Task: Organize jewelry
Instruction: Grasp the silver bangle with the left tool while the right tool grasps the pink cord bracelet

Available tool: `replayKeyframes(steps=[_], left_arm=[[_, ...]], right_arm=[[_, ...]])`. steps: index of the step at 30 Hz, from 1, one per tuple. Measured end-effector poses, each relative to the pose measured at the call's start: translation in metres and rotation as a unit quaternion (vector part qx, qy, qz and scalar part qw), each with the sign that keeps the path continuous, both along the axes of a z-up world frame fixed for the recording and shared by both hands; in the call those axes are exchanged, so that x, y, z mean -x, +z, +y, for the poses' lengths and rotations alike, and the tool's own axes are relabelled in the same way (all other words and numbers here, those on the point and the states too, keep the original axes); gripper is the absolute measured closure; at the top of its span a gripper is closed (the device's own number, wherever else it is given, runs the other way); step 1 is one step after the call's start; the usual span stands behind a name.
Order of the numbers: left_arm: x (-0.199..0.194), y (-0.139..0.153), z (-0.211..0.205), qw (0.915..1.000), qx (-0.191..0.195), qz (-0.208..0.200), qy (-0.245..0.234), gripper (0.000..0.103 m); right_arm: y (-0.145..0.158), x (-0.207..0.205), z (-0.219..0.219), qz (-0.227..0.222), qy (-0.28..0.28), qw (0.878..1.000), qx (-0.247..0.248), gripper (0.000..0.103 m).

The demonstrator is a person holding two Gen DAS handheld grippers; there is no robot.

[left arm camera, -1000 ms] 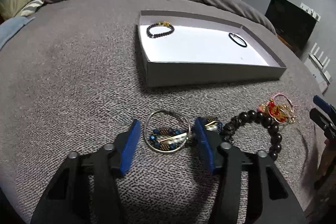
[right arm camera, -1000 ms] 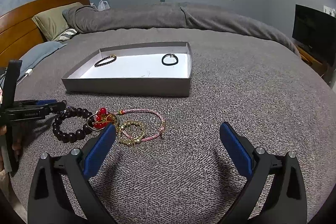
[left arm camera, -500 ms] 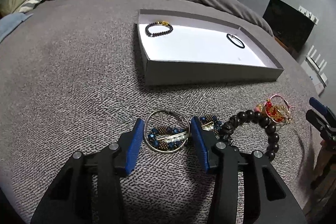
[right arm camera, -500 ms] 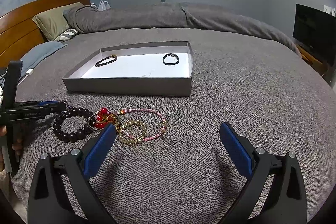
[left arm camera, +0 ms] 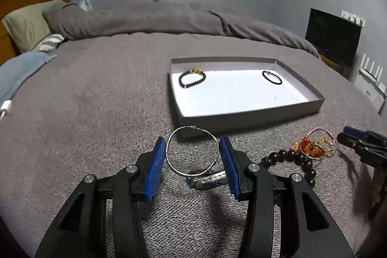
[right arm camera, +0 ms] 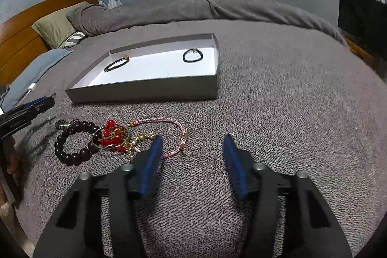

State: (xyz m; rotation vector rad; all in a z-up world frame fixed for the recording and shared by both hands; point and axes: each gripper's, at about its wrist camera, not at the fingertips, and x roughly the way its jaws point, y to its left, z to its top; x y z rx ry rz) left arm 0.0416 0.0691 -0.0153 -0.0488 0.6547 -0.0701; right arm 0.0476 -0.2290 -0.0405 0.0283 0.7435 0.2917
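Two bracelets [left arm camera: 192, 77] lie in the tray [left arm camera: 251, 110] at twelve o'clock, the left gripper [left arm camera: 192, 156] pinches a silver bangle [left arm camera: 191, 151], the right gripper [right arm camera: 192, 156] is spread, and several pieces [right arm camera: 113, 139] remain.

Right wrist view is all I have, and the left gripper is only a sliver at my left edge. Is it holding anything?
Observer: Yes. The left gripper is shut on a thin silver bangle, with a blue pad against each side of it.
Operator: Is the bangle clear of the other jewelry?
Observer: It appears so. It looks held above the blanket, and a blue beaded bracelet lies on the blanket just beneath it.
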Motion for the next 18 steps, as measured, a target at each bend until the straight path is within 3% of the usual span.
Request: replayKeyframes(steps=[6, 9, 10, 11, 18], left_arm=[[-0.001, -0.004, -0.003, 0.9999, -0.007, 0.009, -0.013, 0.056], [-0.001, -0.005, -0.003, 0.9998, -0.006, 0.01, -0.015, 0.056], [-0.001, -0.005, -0.003, 0.9998, -0.006, 0.011, -0.015, 0.056], [-0.001, -0.005, -0.003, 0.9998, -0.007, 0.011, -0.016, 0.056], [0.004, -0.001, -0.007, 0.9996, -0.008, 0.004, -0.026, 0.056]], right_arm=[[-0.01, -0.02, 0.002, 0.04, 0.005, 0.999, -0.015, 0.064], [-0.011, -0.023, -0.002, 0.046, 0.001, 0.999, -0.023, 0.08], [-0.011, -0.023, -0.003, 0.049, 0.005, 0.998, -0.029, 0.092], [-0.011, -0.022, -0.004, 0.051, 0.008, 0.998, -0.034, 0.097], [0.016, 0.0, -0.011, -0.006, 0.015, 0.998, -0.058, 0.097]])
